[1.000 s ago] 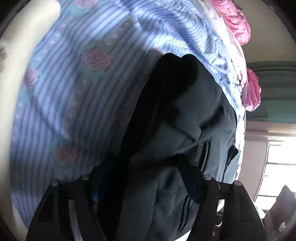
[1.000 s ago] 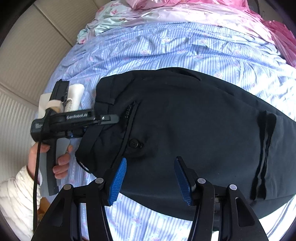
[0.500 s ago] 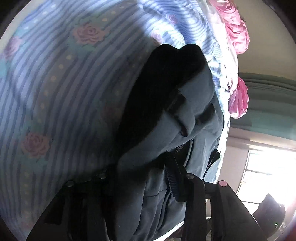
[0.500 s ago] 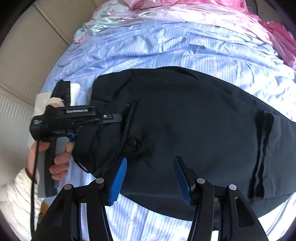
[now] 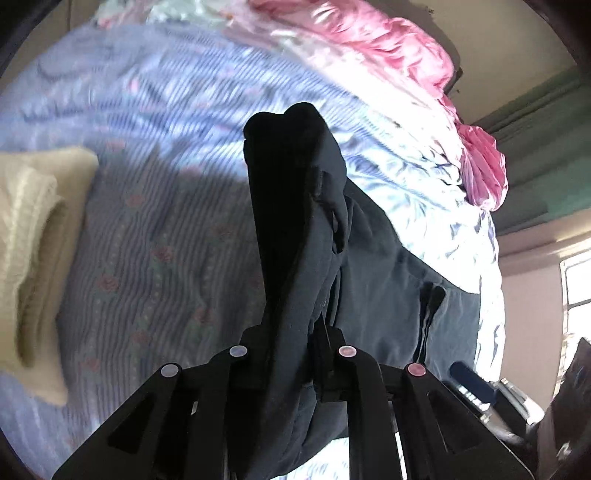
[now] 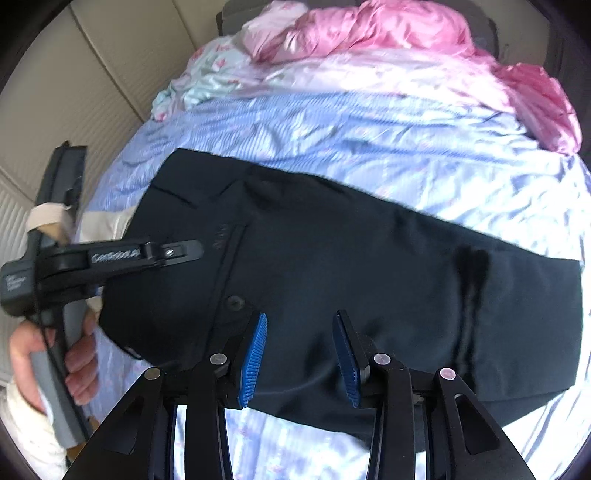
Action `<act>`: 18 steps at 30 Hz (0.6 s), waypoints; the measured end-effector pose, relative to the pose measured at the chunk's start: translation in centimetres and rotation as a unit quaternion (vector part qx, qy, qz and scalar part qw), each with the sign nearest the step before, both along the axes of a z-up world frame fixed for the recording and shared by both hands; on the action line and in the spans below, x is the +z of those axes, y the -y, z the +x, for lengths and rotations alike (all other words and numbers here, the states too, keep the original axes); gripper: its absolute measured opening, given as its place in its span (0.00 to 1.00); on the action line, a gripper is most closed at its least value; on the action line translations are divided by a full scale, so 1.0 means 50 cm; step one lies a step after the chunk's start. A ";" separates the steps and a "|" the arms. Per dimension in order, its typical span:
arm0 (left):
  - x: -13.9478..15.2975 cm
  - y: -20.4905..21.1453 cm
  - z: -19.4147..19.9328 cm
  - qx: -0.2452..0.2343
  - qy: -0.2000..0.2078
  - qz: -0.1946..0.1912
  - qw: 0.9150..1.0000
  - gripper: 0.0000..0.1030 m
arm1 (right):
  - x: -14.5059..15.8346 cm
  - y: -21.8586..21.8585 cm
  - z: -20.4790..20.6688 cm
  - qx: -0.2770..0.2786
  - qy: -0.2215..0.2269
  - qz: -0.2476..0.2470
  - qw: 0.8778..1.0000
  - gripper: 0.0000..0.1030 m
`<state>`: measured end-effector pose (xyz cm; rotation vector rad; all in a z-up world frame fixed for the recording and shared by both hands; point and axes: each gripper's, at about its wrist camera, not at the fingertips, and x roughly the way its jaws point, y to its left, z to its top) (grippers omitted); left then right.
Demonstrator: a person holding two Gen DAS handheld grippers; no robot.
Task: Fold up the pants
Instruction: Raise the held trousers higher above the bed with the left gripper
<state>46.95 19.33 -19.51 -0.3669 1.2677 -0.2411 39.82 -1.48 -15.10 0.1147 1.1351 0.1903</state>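
Our left gripper (image 5: 291, 354) pinching waistband end of dark pants (image 6: 332, 280), cloth bunched between fingers. Our right gripper (image 6: 299, 354) spread, hovering over pants' near edge, gripping nothing. Pants lie flat across blue striped bedsheet (image 6: 369, 125). Pink quilt (image 6: 369, 26) beyond. Cream knit (image 5: 33, 236) at left.

Bed with blue striped floral sheet (image 6: 369, 122), sunlit and wrinkled. Pink satin quilt (image 6: 369, 29) bunched at far end. Cream padded wall panels (image 6: 92, 74) on one side. Green curtain (image 5: 546, 155) and bright window (image 5: 578, 273) on the other. Cream knit item (image 5: 33, 236) lies on sheet.
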 end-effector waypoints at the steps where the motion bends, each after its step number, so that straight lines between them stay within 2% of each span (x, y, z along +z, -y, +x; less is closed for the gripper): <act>1: 0.015 0.010 -0.006 -0.003 0.007 0.015 1.000 0.15 | 0.011 0.015 -0.004 -0.003 0.004 -0.001 1.000 0.38; 4: 0.064 0.061 -0.028 -0.010 0.030 0.050 0.998 0.15 | 0.046 0.065 -0.020 -0.010 0.022 0.001 1.000 0.38; 9: 0.127 0.169 -0.063 -0.010 0.044 0.038 0.998 0.15 | 0.102 0.158 -0.052 -0.020 0.045 0.006 0.999 0.38; 18: 0.227 0.360 -0.130 -0.012 0.068 0.063 0.996 0.15 | 0.178 0.329 -0.122 -0.032 0.069 0.017 0.997 0.38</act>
